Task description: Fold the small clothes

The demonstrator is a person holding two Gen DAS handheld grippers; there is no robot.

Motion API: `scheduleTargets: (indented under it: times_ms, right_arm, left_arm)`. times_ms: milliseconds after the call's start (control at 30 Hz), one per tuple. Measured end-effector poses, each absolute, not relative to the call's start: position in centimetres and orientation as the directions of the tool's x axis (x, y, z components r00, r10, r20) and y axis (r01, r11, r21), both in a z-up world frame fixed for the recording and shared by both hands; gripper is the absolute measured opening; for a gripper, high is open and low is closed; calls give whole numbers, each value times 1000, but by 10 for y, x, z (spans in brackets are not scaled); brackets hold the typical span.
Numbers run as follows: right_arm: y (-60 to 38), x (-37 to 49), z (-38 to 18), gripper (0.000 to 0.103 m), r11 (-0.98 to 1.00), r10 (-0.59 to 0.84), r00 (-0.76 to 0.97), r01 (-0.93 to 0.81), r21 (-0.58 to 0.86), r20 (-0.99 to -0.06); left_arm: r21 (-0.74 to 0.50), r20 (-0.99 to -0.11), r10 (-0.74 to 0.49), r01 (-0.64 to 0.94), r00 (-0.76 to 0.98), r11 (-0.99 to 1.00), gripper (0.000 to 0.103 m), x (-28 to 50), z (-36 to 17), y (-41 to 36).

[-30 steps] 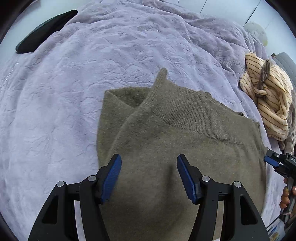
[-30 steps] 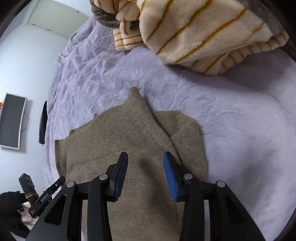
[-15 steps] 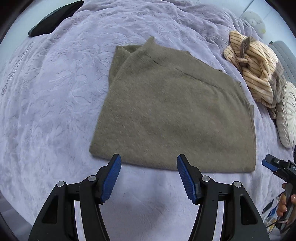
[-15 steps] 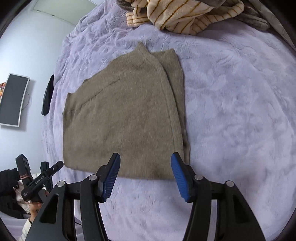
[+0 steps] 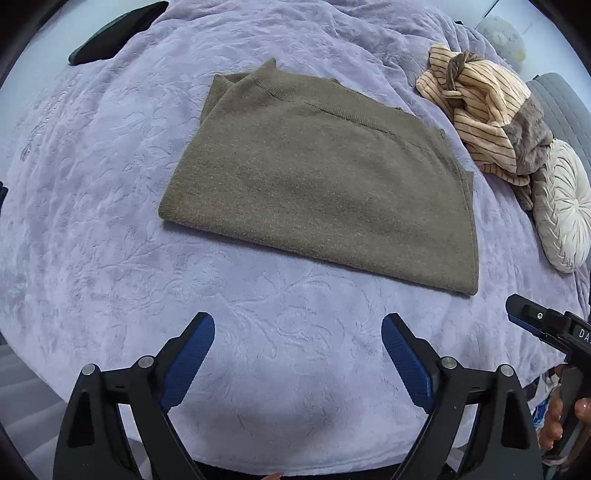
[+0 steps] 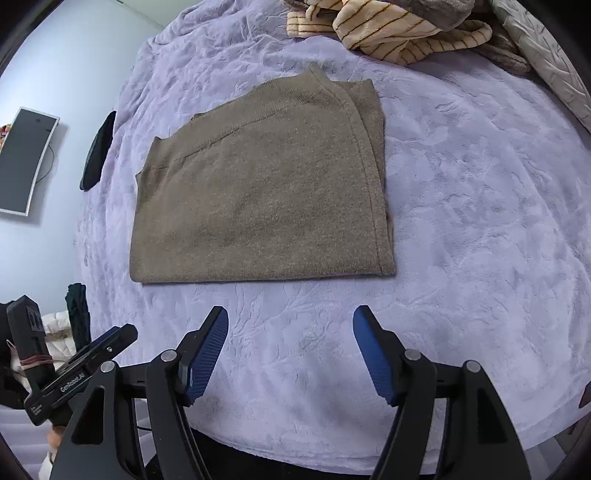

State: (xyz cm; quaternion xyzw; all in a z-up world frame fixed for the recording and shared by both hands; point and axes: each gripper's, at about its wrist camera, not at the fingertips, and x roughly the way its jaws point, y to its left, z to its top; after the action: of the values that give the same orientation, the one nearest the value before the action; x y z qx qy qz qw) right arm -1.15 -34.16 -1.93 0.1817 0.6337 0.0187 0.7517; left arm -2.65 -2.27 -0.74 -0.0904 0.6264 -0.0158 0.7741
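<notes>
An olive-brown knit sweater (image 5: 325,177) lies folded into a flat rectangle on the lilac bedspread (image 5: 110,184). It also shows in the right wrist view (image 6: 258,192), with its ribbed hem at the far edge. My left gripper (image 5: 298,339) is open and empty, held above the bedspread near the sweater's front edge. My right gripper (image 6: 290,332) is open and empty, also on the near side of the sweater. Neither touches the sweater.
A cream striped garment with a grey part (image 5: 487,110) is heaped at the far right, next to a round white cushion (image 5: 565,206). A dark object (image 5: 114,33) lies at the far left of the bed. A wall monitor (image 6: 26,158) is at left.
Both grippers have pulled back and up from the sweater and opened wider. The sweater now lies flat and folded, farther from both.
</notes>
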Motion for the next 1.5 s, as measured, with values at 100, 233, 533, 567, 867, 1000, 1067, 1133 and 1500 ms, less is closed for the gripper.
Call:
scheduleTargets:
  times_ms: [100, 233, 533, 567, 867, 1000, 1067, 1133, 1500]
  right_arm:
    - [-343, -19, -14, 75, 939, 238, 199, 202, 278, -951]
    - [-342, -27, -8, 82, 943, 227, 213, 195, 269, -950]
    - [-313, -33, 3, 102, 983, 144, 251, 78, 168, -957]
    - [-310, -34, 5, 103, 984, 138, 263, 69, 162, -955]
    - [-280, -43, 4, 103, 988, 108, 213, 83, 128, -971]
    - [-270, -46, -3, 103, 981, 106, 192, 139, 134, -976]
    - [-261, -47, -7, 103, 978, 101, 183, 161, 131, -978]
    - [-252, -45, -10, 103, 975, 104, 175, 179, 135, -979]
    - [-200, -32, -22, 103, 967, 105, 143, 218, 135, -984]
  left_arm:
    - [-130, -973, -109, -90, 204, 987, 92, -35, -3, -23]
    - [-108, -976, -89, -87, 198, 990, 92, -44, 2, -25]
    - [-139, -975, -118, -101, 186, 985, 92, -56, 5, -19]
    - [-147, -974, -126, -99, 187, 984, 92, -55, 5, -18]
    - [-203, -967, -195, -37, 162, 978, 92, -41, -8, -1]
    - [-190, -972, -186, -14, 143, 982, 92, -31, -18, 10]
    - [-205, -970, -201, -15, 135, 979, 92, -27, -22, 18]
    - [-220, -966, -217, -9, 138, 975, 92, -24, -23, 27]
    - [-321, -928, -302, -58, 219, 945, 92, 21, -45, 112]
